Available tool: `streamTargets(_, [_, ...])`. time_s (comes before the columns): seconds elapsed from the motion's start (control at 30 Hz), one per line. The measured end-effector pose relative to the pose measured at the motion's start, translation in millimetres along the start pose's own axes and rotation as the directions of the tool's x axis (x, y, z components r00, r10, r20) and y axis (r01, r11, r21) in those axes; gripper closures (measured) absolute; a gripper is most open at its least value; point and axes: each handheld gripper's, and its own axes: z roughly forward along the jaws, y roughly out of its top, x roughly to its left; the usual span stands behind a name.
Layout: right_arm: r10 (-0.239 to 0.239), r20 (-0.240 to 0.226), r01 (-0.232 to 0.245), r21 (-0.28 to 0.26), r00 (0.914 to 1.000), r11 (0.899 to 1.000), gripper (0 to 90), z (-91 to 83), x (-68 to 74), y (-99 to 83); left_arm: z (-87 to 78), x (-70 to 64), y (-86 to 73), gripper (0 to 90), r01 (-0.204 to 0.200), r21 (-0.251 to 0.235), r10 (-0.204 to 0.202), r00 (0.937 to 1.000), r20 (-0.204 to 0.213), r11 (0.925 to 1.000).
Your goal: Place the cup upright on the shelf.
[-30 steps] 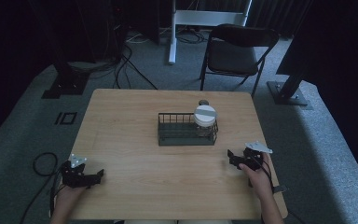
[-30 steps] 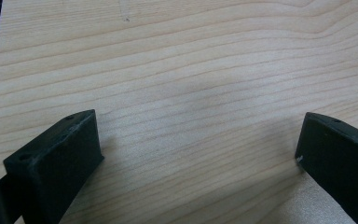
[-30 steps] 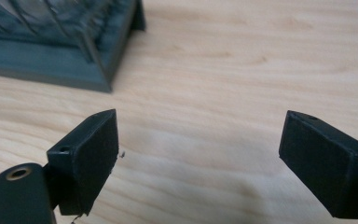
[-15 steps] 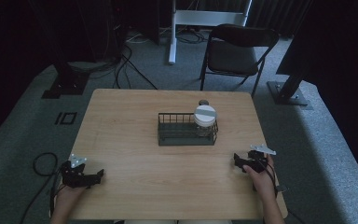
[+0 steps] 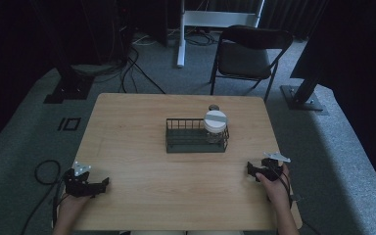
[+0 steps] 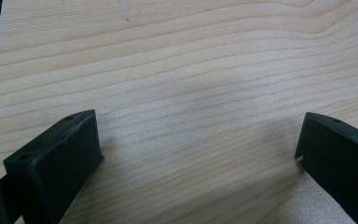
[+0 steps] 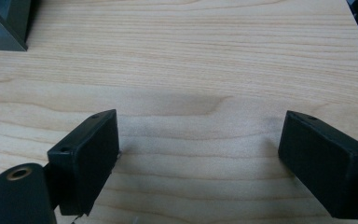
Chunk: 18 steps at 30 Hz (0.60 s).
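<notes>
seemingly nothing is under way yet: the jar (image 5: 216, 123) sits in the right end of the wire basket (image 5: 188, 139) at mid desk (image 5: 127, 127), while the left gripper (image 5: 89, 183) and right gripper (image 5: 259, 169) rest at the near corners, jaws apart and empty.

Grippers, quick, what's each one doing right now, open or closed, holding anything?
Left gripper: open, jaws wide apart over bare table, holding nothing.
Right gripper: open, jaws wide apart, holding nothing.

Cut off and hidden parts
The rack (image 7: 2, 23) was cut by the frame edge; the jar (image 5: 215, 126) contents were not discernible.
</notes>
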Motion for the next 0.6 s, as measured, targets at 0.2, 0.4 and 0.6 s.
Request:
streamTargets(0.2, [-0.019, 0.009, 0.019, 0.008, 0.9998, 1.0, 11.7, 0.7, 2.2, 0.2, 0.0, 0.0, 0.0, 0.2, 0.0, 0.0, 0.0, 1.0, 0.0, 1.0])
streamTargets(0.4, [-0.02, 0.006, 0.02, 0.009, 0.9998, 1.0, 11.6, 0.9, 1.9, 0.3, 0.0, 0.0, 0.0, 0.2, 0.0, 0.0, 0.0, 1.0, 0.0, 1.0])
streamTargets(0.6, [-0.023, 0.004, 0.023, 0.009, 0.9997, 1.0, 11.6, 0.9, 1.7, 0.4, 0.0, 0.0, 0.0, 0.2, 0.0, 0.0, 0.0, 1.0, 0.0, 1.0])
